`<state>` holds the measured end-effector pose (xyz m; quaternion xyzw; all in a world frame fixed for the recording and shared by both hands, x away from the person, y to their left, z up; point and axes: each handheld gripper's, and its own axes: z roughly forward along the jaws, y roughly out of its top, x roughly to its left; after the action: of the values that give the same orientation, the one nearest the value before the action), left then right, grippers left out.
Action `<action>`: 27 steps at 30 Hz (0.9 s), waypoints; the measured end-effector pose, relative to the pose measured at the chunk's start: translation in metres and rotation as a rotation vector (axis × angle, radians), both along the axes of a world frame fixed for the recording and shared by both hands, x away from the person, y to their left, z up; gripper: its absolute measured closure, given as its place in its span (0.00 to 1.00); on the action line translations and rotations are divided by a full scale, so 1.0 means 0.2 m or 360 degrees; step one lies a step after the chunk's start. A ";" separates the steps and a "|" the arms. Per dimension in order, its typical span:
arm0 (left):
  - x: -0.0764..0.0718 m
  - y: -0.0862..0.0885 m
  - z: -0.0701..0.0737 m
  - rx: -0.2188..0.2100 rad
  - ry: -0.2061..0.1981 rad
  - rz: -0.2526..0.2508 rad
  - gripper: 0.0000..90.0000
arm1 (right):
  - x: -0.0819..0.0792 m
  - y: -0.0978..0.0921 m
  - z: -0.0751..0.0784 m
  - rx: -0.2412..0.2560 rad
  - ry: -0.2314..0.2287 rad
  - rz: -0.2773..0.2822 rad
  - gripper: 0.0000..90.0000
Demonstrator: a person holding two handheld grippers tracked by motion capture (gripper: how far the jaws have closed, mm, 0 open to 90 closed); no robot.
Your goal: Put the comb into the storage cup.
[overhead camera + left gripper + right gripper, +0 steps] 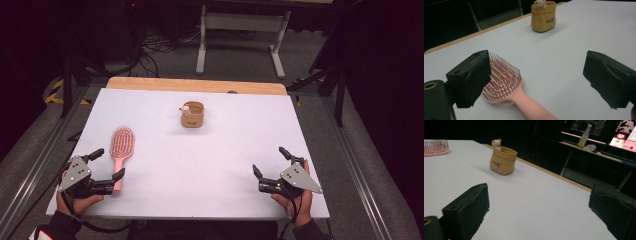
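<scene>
On the high view I find my left tool (106,163) at the near left corner of the table (210,170), jaws spread wide and holding nothing. The pink hairbrush (120,149) lies bristles up, its handle running back between those jaws; in the left gripper view the brush head (502,80) sits just beside the left jaw, and I cannot tell whether they touch. Well ahead of both tools, towards the far middle of the table, stands a tan pouch (192,115) with a small bear figure (184,108) at its rim. My right tool (270,163) rests at the near right, jaws likewise parted and empty, well apart from the pouch.
</scene>
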<state>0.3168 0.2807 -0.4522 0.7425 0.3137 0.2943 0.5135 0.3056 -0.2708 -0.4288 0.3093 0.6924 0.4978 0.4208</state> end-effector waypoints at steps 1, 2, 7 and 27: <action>0.01 0.00 0.00 0.0000 0.0004 0.0004 0.10 | 0.00 0.00 0.00 -0.0006 -0.0009 -0.0006 0.05; 0.00 0.00 0.00 0.0004 0.0006 0.0007 0.10 | 0.00 0.00 0.00 -0.0007 -0.0011 -0.0010 0.05; 0.00 0.00 0.00 0.0014 0.0001 0.0005 0.14 | 0.00 -0.01 0.00 0.0019 -0.0006 -0.0009 0.09; -0.06 0.04 0.00 0.0068 0.0118 0.0157 0.18 | 0.08 0.07 -0.01 -0.0046 0.0016 0.0046 0.10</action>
<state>0.3051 0.2888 -0.4524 0.7474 0.3622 0.2982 0.4704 0.3212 -0.2574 -0.4311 0.2956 0.7060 0.4923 0.4145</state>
